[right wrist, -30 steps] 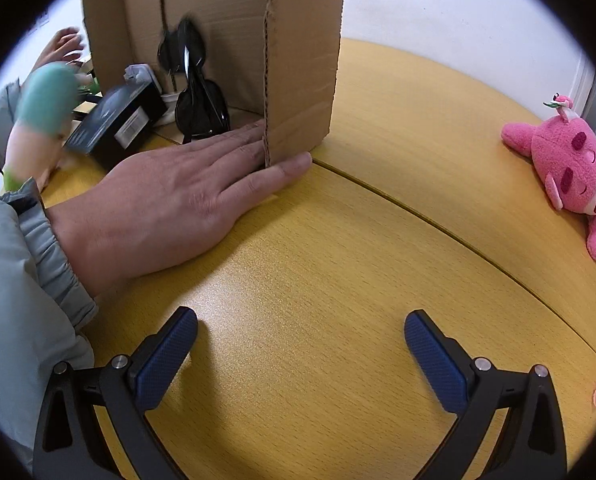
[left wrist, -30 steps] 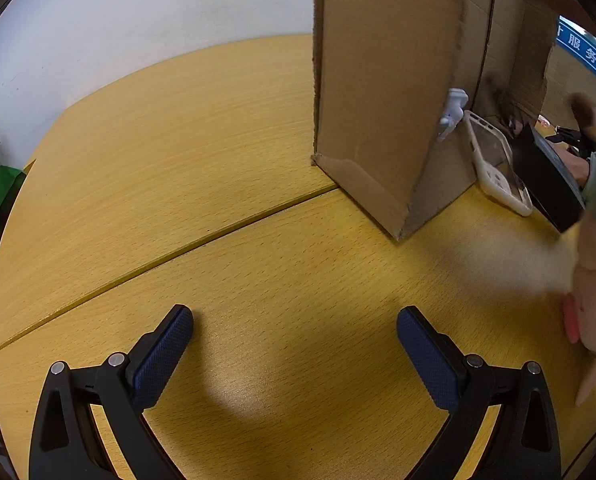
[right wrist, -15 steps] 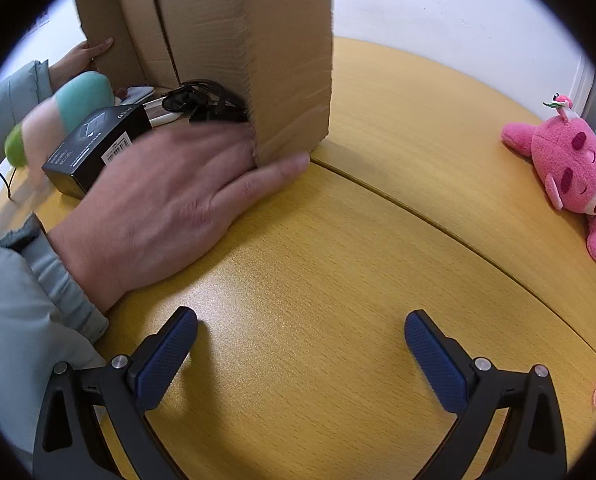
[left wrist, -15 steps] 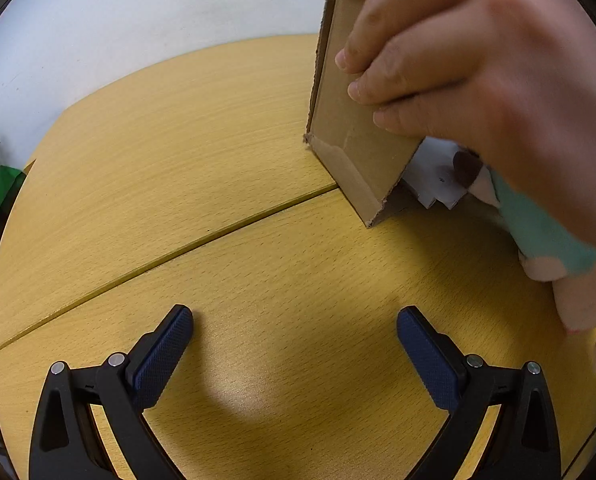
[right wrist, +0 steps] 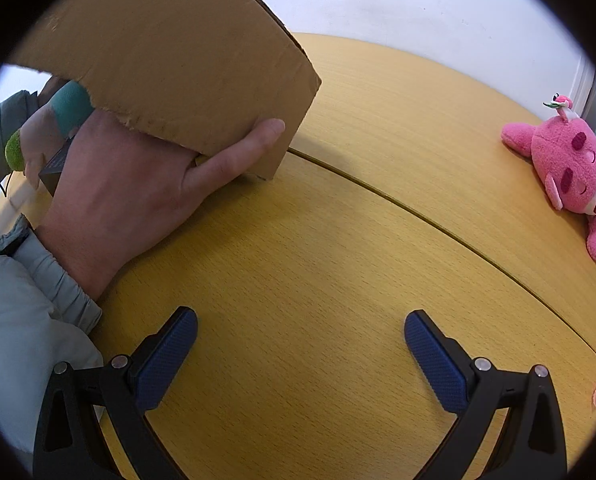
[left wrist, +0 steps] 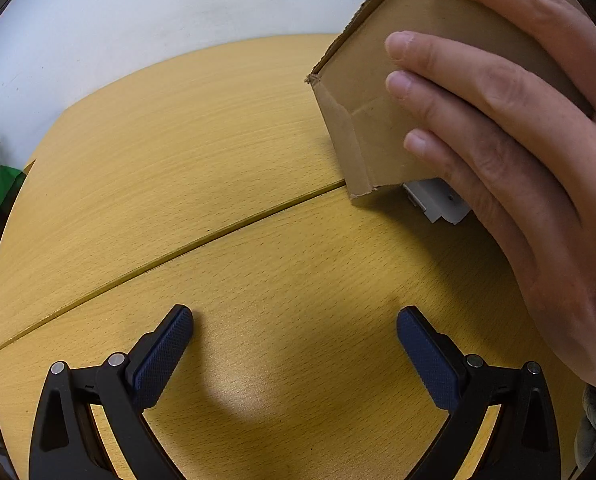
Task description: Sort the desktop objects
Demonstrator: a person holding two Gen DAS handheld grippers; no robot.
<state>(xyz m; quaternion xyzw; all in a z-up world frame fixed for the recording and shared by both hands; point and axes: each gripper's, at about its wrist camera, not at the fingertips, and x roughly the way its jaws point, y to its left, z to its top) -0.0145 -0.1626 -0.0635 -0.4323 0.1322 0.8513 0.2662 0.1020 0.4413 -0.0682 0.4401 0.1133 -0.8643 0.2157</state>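
Nothing looks sorted yet, I judge: both the left gripper (left wrist: 294, 334) and the right gripper (right wrist: 300, 338) hang released over bare wooden surface (right wrist: 318, 240). A bare hand (right wrist: 130, 184) tips the cardboard box (right wrist: 178, 60), its contents spilling beneath; the pink plush toy (right wrist: 570, 168) lies far right.

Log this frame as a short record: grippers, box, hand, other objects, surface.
left gripper: open, empty, over table
right gripper: open, empty, over table
cardboard box: tilted, one corner on table
bare hand: gripping the box's lower edge
pink plush toy: lying apart at right
white item: partly under box
wooden table: seam across
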